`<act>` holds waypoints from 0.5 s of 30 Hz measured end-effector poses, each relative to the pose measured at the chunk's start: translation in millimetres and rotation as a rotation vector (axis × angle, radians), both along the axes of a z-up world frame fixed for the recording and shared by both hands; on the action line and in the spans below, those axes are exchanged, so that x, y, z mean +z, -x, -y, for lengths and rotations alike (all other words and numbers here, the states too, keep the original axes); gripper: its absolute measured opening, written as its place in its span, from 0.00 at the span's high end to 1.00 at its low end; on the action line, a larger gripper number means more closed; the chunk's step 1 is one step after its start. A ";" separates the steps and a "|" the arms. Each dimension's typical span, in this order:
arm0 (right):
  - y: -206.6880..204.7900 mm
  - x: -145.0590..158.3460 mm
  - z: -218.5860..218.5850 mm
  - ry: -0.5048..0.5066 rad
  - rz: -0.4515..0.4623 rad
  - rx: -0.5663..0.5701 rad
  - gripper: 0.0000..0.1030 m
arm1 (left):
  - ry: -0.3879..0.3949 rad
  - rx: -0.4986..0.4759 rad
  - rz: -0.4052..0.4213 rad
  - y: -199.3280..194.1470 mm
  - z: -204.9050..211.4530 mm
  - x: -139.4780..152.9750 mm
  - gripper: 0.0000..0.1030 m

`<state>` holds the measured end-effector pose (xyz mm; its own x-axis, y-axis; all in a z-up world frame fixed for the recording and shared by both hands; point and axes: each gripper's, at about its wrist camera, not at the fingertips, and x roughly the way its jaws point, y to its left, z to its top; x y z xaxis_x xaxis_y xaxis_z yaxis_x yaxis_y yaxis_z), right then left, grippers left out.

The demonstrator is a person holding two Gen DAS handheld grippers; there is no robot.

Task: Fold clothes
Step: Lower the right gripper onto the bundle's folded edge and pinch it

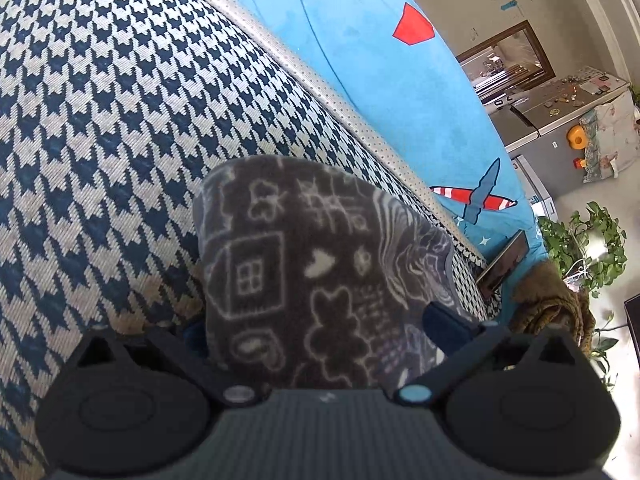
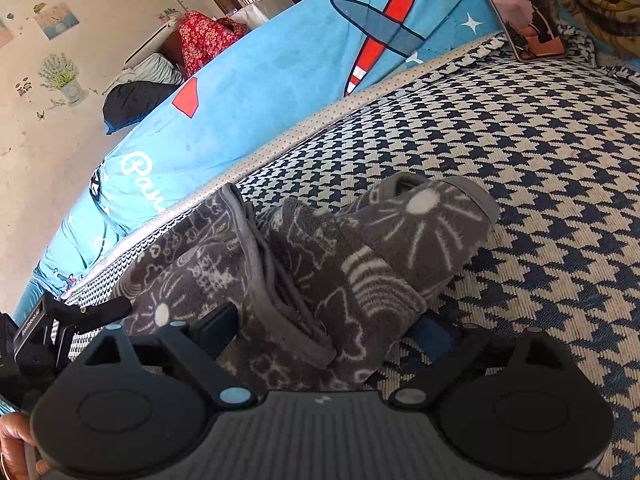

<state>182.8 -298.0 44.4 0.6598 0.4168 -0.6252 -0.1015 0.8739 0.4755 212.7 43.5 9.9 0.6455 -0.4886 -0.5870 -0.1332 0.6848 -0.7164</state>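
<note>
Where the left wrist view looks forward along its fingers, white script runs across the blue blanket [image 1: 360, 60] at the top edge, cut off so that no whole word can be read. The left gripper [image 1: 316, 320] has the grey fleece garment [image 1: 304, 272], printed with pale houses, bears and hearts, bunched between its fingers [image 1: 444, 318]. The cloth fills the gap and hides the left finger almost wholly; the right one lies against its edge. Whether the pads press on it or merely flank it I cannot tell. The garment lies on the houndstooth sofa cushion [image 1: 100, 140], in front of the blanket. Beyond are a fridge [image 1: 560, 120] and a leafy plant [image 1: 580, 240].

In the right wrist view, the same blanket bears a red and white plane and curly white letters that seem to start "Pa", the rest being cut off by the cushion edge. A small label on the other tool [image 2: 36, 328], at the left edge, is too blurred to read. The right gripper [image 2: 328, 328] stands wide, its fingers [image 2: 218, 328] spread either side of the folded garment, which lies between them on the cushion. They are let go, not clamped. A hand [image 2: 16, 448] shows at the lower left corner.
</note>
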 end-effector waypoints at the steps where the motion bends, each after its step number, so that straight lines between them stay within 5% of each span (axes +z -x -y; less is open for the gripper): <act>1: -0.9 -0.4 -2.8 0.006 0.004 0.006 0.13 | -0.011 -0.004 0.005 -1.3 2.4 0.3 0.00; 4: -3.5 -1.6 -11.8 0.034 0.022 0.014 0.17 | -0.035 -0.008 0.017 -4.3 8.8 1.1 0.00; 6: -5.0 -2.3 -15.8 0.030 0.026 0.024 0.33 | -0.044 -0.008 0.024 -4.5 11.2 1.8 0.00; 10: -5.9 -2.4 -19.4 0.029 0.028 0.020 0.42 | -0.070 -0.002 0.036 -3.8 17.7 3.9 0.01; 15: -1.1 3.5 -26.8 0.075 0.059 0.027 0.55 | -0.160 -0.004 0.056 4.2 23.5 13.0 0.14</act>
<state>183.9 -271.2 47.9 0.6854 0.3886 -0.6158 -0.1515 0.9033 0.4013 208.5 20.1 22.9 0.6777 -0.3946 -0.6205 -0.0931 0.7910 -0.6047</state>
